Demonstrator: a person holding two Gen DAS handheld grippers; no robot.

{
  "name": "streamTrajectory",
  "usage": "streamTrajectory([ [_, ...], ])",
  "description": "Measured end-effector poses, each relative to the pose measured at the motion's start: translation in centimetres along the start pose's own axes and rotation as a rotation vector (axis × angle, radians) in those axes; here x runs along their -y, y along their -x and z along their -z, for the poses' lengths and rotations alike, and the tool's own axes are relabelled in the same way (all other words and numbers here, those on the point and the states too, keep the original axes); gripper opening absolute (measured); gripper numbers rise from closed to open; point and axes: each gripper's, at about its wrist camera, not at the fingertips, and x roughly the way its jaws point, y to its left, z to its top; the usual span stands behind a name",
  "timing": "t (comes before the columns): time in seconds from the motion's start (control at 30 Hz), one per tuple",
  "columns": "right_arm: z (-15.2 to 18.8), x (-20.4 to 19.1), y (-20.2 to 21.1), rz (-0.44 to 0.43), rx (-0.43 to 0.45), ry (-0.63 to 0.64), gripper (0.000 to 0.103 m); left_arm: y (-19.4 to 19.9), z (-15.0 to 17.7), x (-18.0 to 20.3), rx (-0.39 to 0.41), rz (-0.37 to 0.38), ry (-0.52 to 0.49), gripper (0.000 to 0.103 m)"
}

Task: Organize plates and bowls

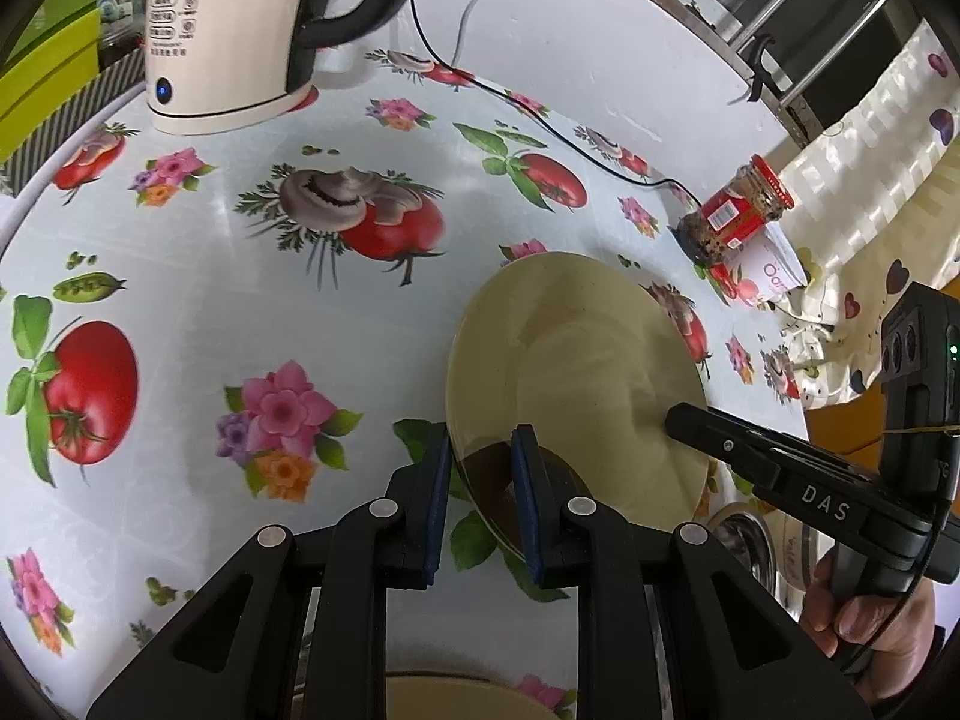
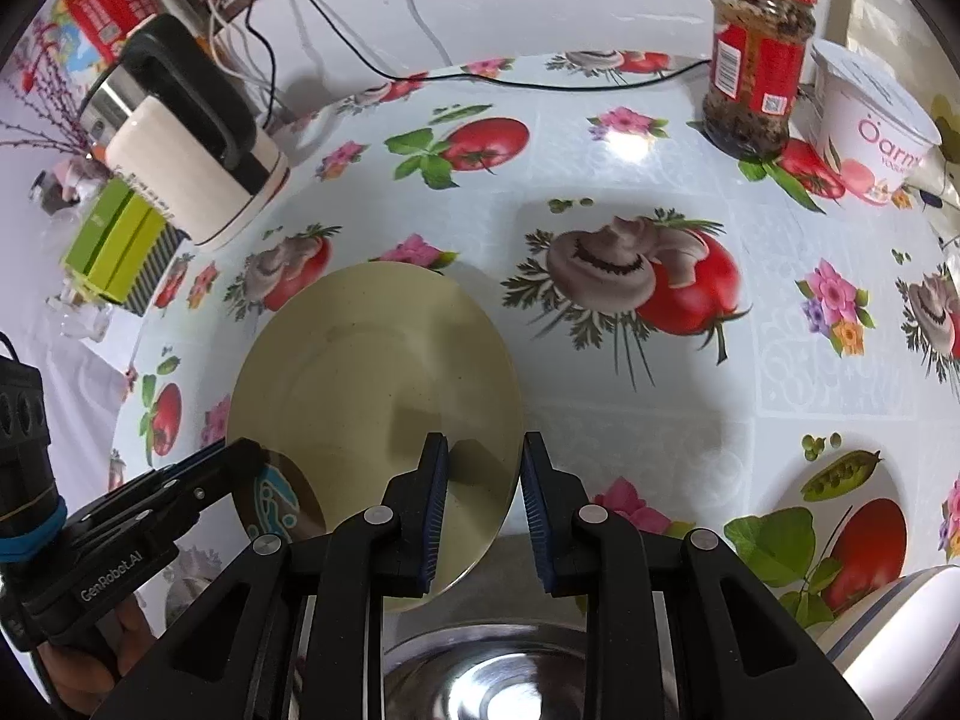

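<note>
A beige plate is held above the flower-and-tomato tabletop, gripped from two sides. The left tool straddles the near-left rim, one blue pad under the rim and one over it, pinching the plate. The right tool straddles the opposite rim in the same way; its jaws stand narrow, and the rim lies between the pads, though the gap on the outer pad's side leaves it uncertain whether both pads press. In the left wrist view, the right tool reaches across the plate's surface from the right, held by a hand.

Below the plate's near edge lies a stainless-steel bowl, directly under the right tool. A second beige rim shows at the bottom of the left wrist view, and a white dish with a blue stripe sits at the lower right of the right wrist view.

Progress, as a judgement: the task is in mid-course. One plate is lifted and not yet set down; the steel bowl and the other dishes lie apart, unstacked. Placing this plate and gathering the remaining pieces is left.

A kettle, a red-lidded jar and a yoghurt cup stand at the far edge, clear of the work.
</note>
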Motion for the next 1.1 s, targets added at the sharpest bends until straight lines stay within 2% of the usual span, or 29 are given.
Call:
streamTrajectory([
  [0.37,1.1,-3.1,1.3,-0.016,0.009,0.059,0.024,3.5,1.6,-1.3,0.030,-0.034,0.012,0.021],
  [1.1,6.9,-7.8,2.7,-0.059,-0.017,0.137,0.024,8.2,7.4,-4.2,0.051,-0.073,0.060,0.021],
])
